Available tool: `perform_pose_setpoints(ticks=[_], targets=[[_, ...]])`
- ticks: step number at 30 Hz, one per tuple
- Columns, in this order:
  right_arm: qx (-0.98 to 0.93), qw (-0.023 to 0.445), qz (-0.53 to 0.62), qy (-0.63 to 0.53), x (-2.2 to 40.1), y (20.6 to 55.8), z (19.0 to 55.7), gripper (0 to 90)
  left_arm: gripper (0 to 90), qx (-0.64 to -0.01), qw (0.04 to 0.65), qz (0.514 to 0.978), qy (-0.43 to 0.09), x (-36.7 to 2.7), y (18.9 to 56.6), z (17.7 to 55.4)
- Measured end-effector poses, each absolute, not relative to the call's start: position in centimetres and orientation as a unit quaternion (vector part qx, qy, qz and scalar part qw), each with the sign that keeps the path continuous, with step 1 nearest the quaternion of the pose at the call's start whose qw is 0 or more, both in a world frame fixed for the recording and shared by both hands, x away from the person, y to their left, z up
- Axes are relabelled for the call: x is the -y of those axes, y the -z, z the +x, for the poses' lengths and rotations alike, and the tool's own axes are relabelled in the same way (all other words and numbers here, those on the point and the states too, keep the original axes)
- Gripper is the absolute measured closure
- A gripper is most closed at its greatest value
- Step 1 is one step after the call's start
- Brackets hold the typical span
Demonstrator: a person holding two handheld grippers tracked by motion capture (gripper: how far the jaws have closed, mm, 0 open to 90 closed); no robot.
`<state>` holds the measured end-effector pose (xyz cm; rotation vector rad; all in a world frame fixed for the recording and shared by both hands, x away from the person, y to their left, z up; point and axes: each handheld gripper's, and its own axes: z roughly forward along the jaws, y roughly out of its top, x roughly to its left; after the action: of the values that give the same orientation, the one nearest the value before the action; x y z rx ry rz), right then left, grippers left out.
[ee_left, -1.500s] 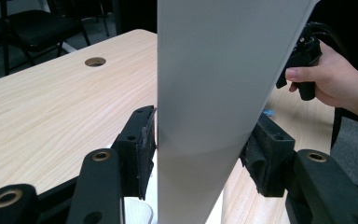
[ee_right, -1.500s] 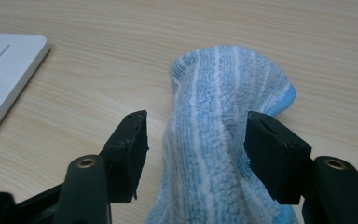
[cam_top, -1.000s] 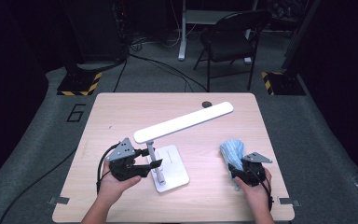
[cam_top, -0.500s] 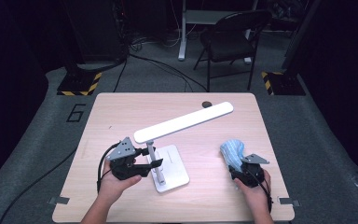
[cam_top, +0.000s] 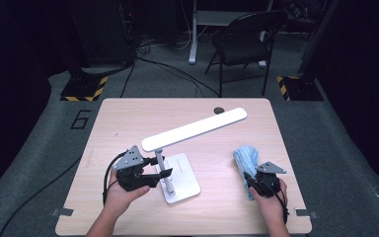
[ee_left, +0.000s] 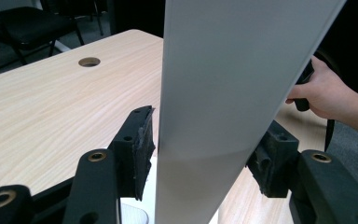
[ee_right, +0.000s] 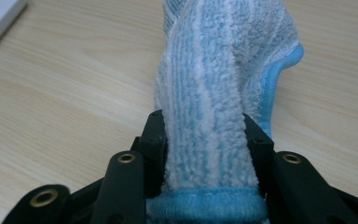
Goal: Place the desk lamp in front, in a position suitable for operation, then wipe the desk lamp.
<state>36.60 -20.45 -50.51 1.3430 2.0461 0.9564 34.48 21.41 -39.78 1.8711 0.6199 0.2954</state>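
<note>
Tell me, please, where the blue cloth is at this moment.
In the high view, the blue cloth lies at the table's right side, right of the white desk lamp, its near end pinched in the right gripper.

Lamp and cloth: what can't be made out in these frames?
- Lamp stem: left gripper view, hidden behind the lamp's own head.
- Left gripper contact with the lamp: too close to tell.
- Cloth underside: right gripper view, hidden by its folds.
- Right gripper jaws: high view, too small; they have just been closing on the cloth.
</note>
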Motion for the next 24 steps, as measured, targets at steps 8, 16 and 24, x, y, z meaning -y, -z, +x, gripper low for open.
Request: perform_pose_setpoints(ticks=[8, 16, 24], targets=[[-0.748, 0.230, 0.484, -0.391, 19.7, 50.0, 36.3, 60.4, 48.4, -0.256, 0.541, 0.792, -0.122, -21.5, 39.7, 34.3], [-0.751, 0.228, 0.472, -0.402, 18.9, 49.7, 35.9, 60.3, 51.2, -0.253, 0.539, 0.792, -0.132, -21.3, 39.7, 34.1], [-0.752, 0.220, 0.464, -0.413, 18.2, 49.6, 35.8, 60.1, 51.6, -0.254, 0.542, 0.790, -0.135, -21.3, 39.8, 34.0]])
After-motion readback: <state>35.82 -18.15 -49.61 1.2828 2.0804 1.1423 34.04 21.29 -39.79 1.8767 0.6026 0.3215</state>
